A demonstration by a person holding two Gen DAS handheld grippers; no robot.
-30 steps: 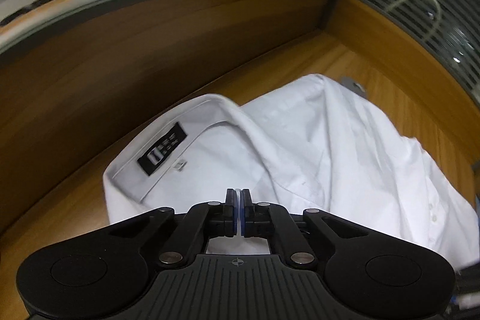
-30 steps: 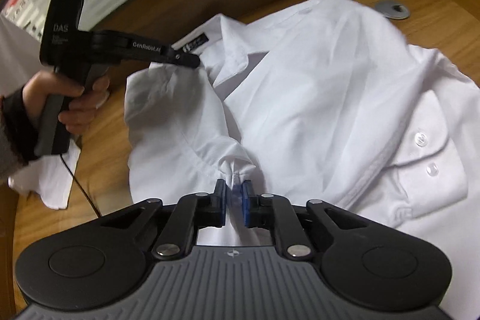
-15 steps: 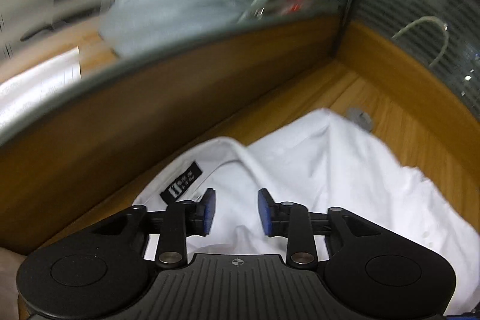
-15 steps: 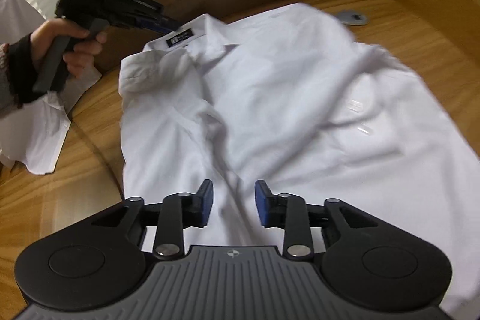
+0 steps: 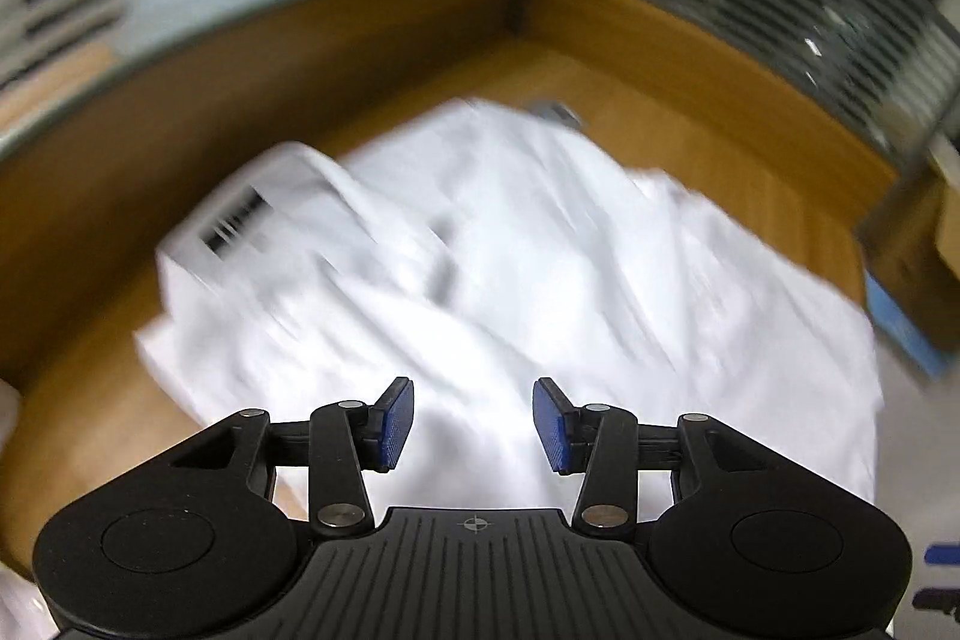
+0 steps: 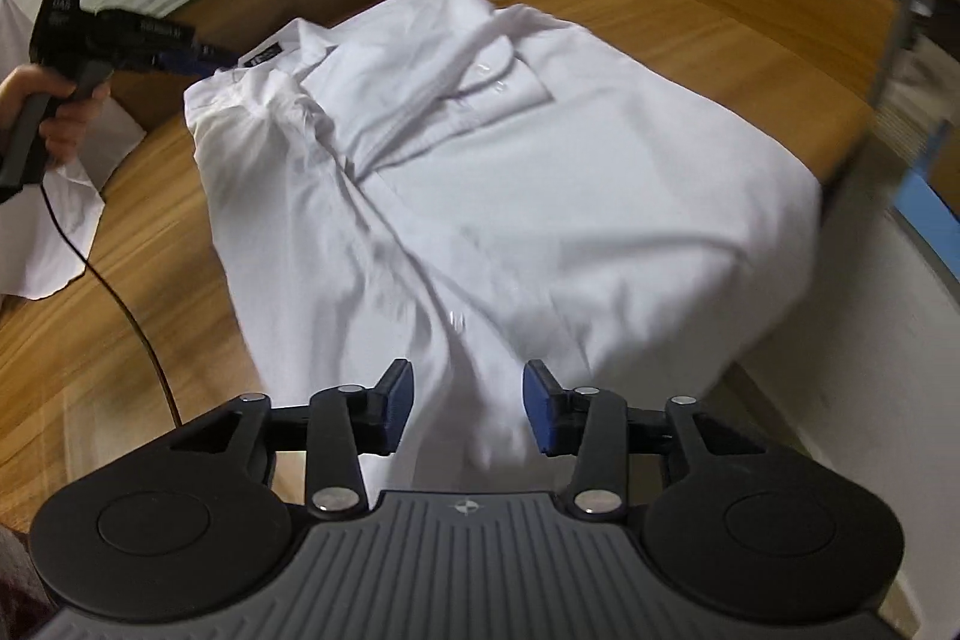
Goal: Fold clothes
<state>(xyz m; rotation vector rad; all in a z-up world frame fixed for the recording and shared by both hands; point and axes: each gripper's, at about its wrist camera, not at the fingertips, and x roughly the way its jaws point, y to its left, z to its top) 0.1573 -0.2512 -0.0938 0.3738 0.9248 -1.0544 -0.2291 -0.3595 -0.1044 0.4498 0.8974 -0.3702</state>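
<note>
Sleeves in, body fold left

Our white cotton shirt (image 6: 480, 172) lies on the wooden desk (image 6: 690, 10); left gripper (image 5: 474, 424) and right gripper (image 6: 468, 415) above its hem, jaws opening, empty.

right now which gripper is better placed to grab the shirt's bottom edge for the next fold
Right. The right gripper, jaws opening and empty, hangs over the shirt's lower part; the left gripper is up by the collar.

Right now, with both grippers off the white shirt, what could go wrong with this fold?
1. The white cotton shirt overhangs the wooden desk's right edge and may slide off.
2. Rumpled cloth near its collar could crease.
3. The left gripper and right gripper, jaws opening, hold nothing steady.
</note>
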